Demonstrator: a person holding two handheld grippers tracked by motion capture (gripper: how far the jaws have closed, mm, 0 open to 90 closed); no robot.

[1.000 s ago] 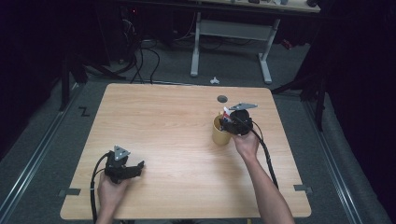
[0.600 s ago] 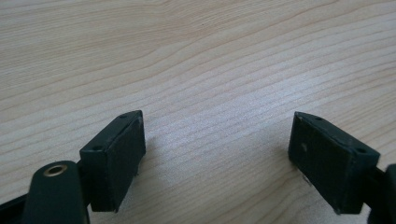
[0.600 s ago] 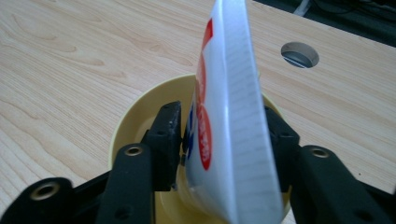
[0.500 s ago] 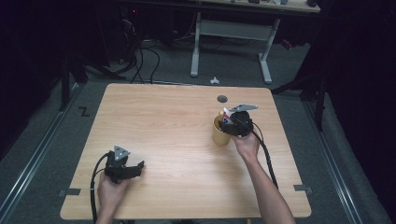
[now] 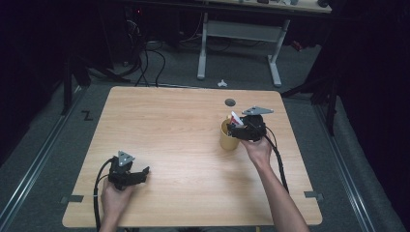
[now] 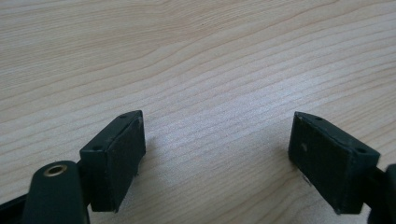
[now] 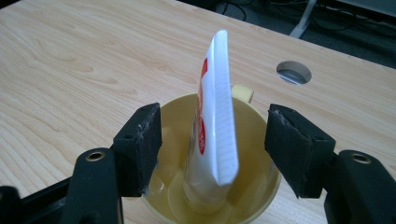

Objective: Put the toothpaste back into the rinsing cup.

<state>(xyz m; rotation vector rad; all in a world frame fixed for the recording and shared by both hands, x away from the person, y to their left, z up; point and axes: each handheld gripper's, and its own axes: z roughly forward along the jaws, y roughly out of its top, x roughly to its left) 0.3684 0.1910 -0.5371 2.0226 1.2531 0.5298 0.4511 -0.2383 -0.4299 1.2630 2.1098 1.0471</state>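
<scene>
Here my right hand-held gripper (image 7: 212,154) hangs over the yellow mug (image 7: 261,196), and its jaws have just been opening: they now stand wide, one on each side of the white tube (image 7: 215,116), with clear gaps, so neither pad presses on it. The tube stands nearly upright inside the mug, crimped end up, red print on its side, leaning a little against the far wall. In the high view the mug (image 5: 226,140) sits on the right half of the tabletop (image 5: 169,125), just short of a round cable hole (image 5: 230,102). My left hand-held gripper (image 6: 217,154) rests well apart at the near left, jaws wide over bare wood, holding nothing.
</scene>
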